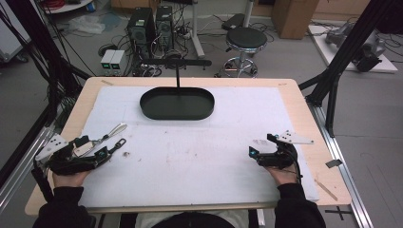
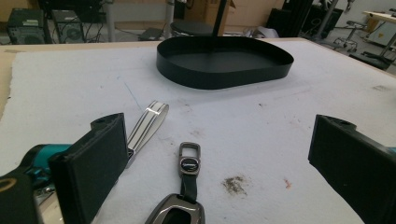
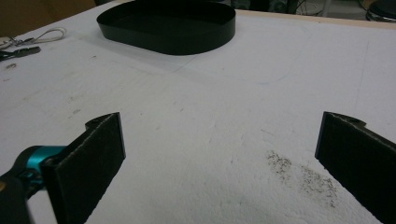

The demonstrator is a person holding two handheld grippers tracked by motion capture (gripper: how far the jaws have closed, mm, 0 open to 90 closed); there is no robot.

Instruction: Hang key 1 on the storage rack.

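Both grippers' jaws wide apart.

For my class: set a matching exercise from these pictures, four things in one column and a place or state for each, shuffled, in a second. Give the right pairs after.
Things
1. black tray
2. key fob
3. white strap
4. right tool

Places or states
A. lies between the left tool's open jaws
B. open over bare white mat, holding nothing
C. empty, at the far middle of the mat
D. lies flat just left of the fob's metal clip

Pairs: 1-C, 2-A, 3-D, 4-B
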